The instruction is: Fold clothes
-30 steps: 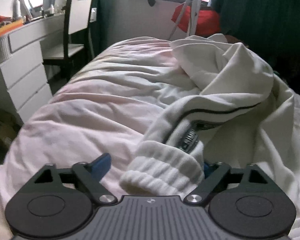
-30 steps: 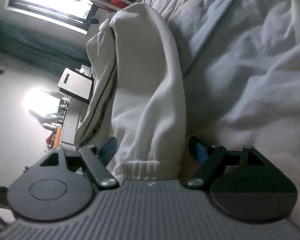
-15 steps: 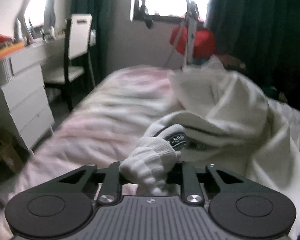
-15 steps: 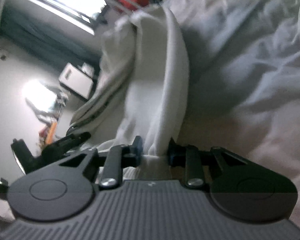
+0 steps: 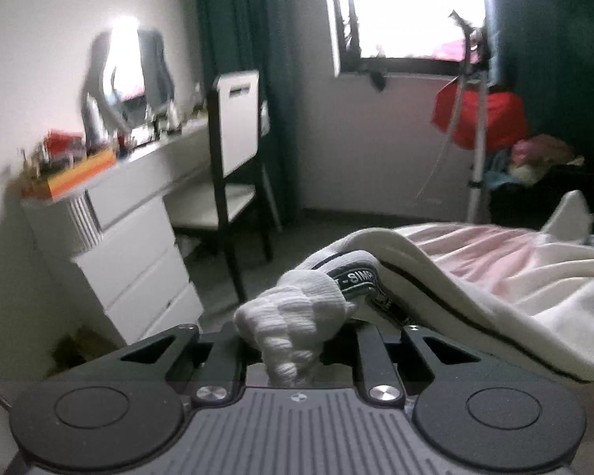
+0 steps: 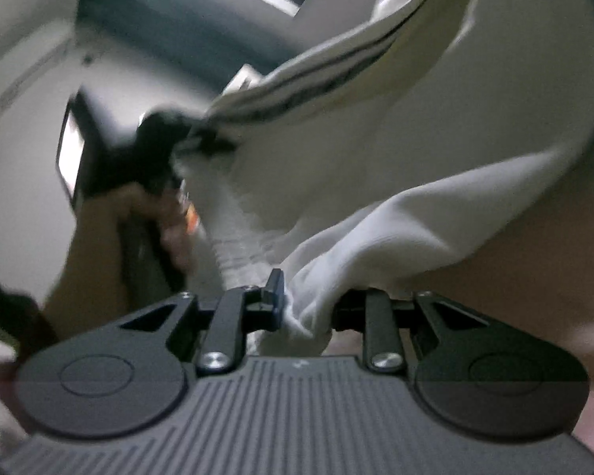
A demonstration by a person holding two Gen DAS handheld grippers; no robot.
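Daylight floods a bedroom window (image 5: pixel 412 8) above a bed (image 5: pixel 495 249) spread with pale pink sheets, a white dresser (image 5: pixel 130 253) and chair (image 5: pixel 233 150) standing to the left. Both sets of tongs, wide apart a second ago with cloth lying loose between them, are now drawn in narrow and clamped on a cream sweatshirt (image 5: pixel 475 297). The left tongs (image 5: pixel 297 352) pinch the ribbed white cuff (image 5: pixel 297 324) of a sleeve, bunched into a knot between the pads; a black label (image 5: pixel 352 277) and a dark stripe run back along the sleeve. The right tongs (image 6: pixel 307 308) grip a fold of the same garment near its hem (image 6: pixel 309 316), the pads pressed on the cloth. Since the grasp the view has swung: the left camera, which looked straight down the bed, now takes in the dresser and floor, and the sleeve is lifted off the sheets at the near end of the bed. In the right view, heavily blurred, the garment (image 6: pixel 415 158) hangs stretched between the two holds, with the left tongs (image 6: pixel 158 134) and the hand (image 6: pixel 166 217) carrying them dimly visible at the far left. With two points secured and the cloth raised, the sweatshirt appears ready to be shaken out and laid flat; the folding itself looks hardly begun.
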